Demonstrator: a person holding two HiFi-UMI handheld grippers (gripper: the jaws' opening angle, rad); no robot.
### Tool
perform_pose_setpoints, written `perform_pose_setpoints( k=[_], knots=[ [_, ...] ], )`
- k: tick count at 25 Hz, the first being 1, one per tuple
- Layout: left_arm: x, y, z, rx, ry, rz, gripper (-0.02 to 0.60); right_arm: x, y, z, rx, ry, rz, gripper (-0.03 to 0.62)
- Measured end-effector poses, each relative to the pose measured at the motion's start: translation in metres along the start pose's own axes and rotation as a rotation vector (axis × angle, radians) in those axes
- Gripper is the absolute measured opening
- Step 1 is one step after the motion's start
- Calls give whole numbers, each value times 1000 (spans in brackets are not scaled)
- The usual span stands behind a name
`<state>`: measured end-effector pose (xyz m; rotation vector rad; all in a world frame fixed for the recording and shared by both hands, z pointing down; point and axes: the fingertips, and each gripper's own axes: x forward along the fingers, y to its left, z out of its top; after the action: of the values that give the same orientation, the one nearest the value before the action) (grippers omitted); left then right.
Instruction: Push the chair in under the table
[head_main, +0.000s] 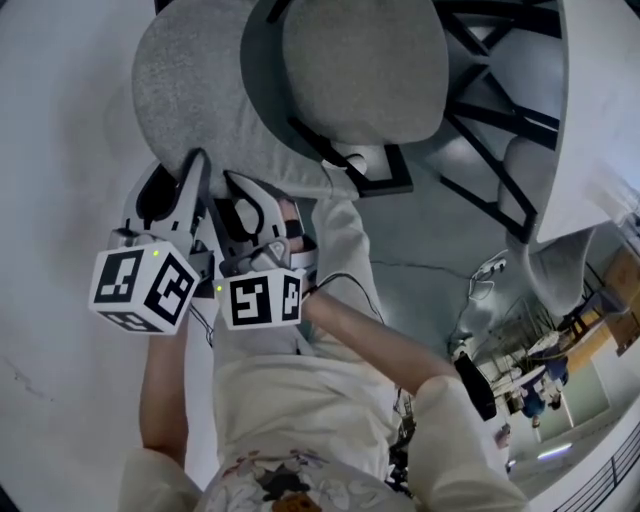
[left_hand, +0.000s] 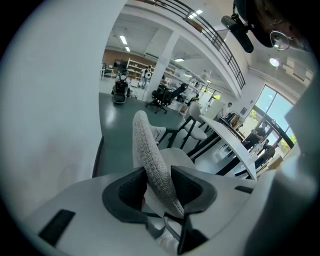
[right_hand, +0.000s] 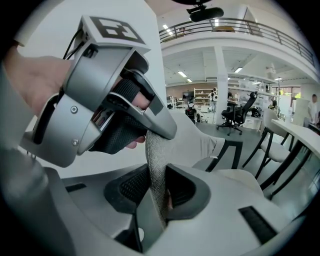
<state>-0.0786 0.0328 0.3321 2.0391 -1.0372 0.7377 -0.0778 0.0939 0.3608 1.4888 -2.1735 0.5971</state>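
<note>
Both clamped side by side on chair backrest (head_main: 185, 85) top edge: left claw (left_hand: 160, 187), right claw (right_hand: 157, 189). Its seat (head_main: 365, 60) lies left of bench (head_main: 600, 100), not yet under. Risk: uneven push yaws chair, seat jams against bench; fabric slips from grip.

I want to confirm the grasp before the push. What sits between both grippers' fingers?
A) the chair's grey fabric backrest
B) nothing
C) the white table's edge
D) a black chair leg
A: the grey fabric backrest is clamped between the fingers of the left gripper and of the right gripper, side by side on its edge.
</note>
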Motion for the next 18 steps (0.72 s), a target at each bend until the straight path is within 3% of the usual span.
perform_pose_setpoints(
  k=[18],
  knots=[
    [9, -7, 7, 17, -15, -30, 149, 1, -13, 2, 2, -35, -56, 104]
  ],
)
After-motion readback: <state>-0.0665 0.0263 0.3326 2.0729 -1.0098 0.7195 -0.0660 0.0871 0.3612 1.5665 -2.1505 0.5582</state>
